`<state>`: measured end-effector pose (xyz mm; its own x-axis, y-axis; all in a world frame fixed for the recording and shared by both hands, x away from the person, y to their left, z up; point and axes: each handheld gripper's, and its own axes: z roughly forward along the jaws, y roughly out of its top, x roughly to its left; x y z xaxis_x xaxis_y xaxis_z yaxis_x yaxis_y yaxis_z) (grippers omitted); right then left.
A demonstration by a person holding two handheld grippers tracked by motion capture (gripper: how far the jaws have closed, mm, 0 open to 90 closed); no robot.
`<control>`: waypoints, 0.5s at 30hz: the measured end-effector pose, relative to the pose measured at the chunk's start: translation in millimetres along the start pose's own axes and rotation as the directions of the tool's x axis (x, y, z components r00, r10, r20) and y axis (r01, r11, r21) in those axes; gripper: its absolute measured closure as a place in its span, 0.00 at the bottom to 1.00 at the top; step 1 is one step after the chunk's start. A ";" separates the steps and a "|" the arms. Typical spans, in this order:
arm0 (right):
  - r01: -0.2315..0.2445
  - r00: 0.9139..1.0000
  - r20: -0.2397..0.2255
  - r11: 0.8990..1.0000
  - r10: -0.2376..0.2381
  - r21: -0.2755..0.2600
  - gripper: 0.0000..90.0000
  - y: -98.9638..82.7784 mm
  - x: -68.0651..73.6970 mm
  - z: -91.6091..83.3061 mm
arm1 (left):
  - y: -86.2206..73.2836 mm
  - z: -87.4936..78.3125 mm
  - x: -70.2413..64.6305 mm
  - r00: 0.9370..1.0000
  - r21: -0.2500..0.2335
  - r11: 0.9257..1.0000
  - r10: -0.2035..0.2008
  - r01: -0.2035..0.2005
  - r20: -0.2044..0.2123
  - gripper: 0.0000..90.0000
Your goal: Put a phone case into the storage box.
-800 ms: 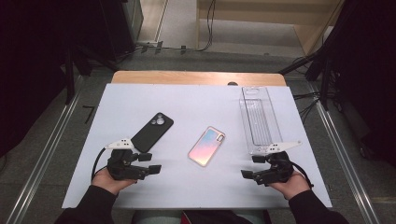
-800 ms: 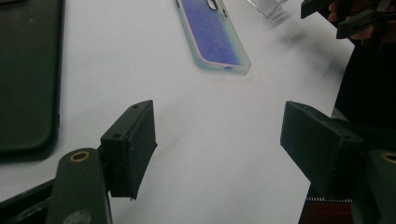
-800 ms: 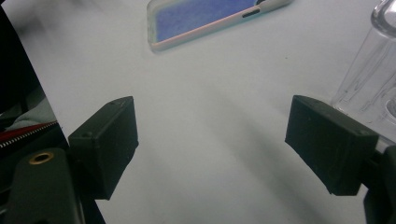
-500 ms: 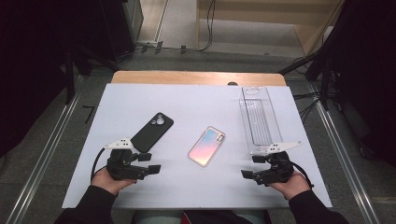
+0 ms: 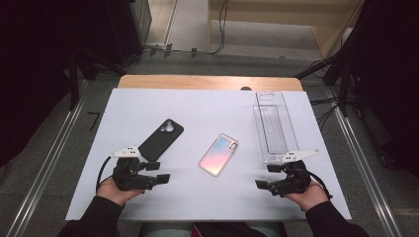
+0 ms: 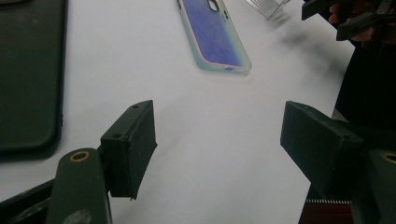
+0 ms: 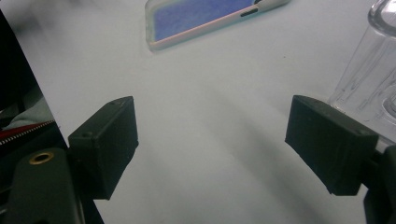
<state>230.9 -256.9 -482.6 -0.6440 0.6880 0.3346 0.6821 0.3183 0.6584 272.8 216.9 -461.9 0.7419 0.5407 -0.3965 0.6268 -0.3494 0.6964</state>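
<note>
The left gripper (image 5: 157, 173) is resting near the front left corner of the white rectangular tabletop (image 5: 197, 106), its jaws standing apart with nothing but bare surface between them. The right gripper (image 5: 267, 177) is sitting near the front right corner, its jaws likewise spread and grasping nothing.

The black matte phone case (image 5: 160, 139) is lying flat, tilted, just beyond the left gripper, in the left half of the tabletop and well in from the left edge. The iridescent pink-and-blue phone case (image 5: 219, 154) is lying flat near the middle, between the two grippers and somewhat toward the front edge, apart from both. The clear plastic rectangular tray (image 5: 274, 126) is standing along the right side, its long walls running from near the back edge toward the right gripper, its near end just beside that gripper.

A wide bare strip is running along the front edge between the two grippers, and another is lying open across the back left part of the tabletop.
</note>
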 end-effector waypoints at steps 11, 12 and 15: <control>0.000 1.000 0.005 1.000 0.000 0.001 0.17 -0.2 0.1 0.2 | 0.0 0.5 -0.4 1.000 0.005 1.000 -0.004 0.004 0.002 0.30; 0.001 1.000 0.005 1.000 -0.001 0.002 0.17 -0.2 0.1 0.3 | 0.1 0.3 -0.4 1.000 0.008 1.000 -0.004 0.004 0.001 0.30; 0.000 1.000 0.007 1.000 0.000 0.006 0.17 -0.4 -0.1 0.3 | 0.1 0.4 -0.3 1.000 0.007 1.000 -0.006 0.006 0.003 0.30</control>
<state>230.7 -256.9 -483.1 -0.6416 0.6927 0.3295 0.6841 0.3223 0.6544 272.7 216.4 -461.9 0.7391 0.5406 -0.4019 0.6327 -0.3521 0.6898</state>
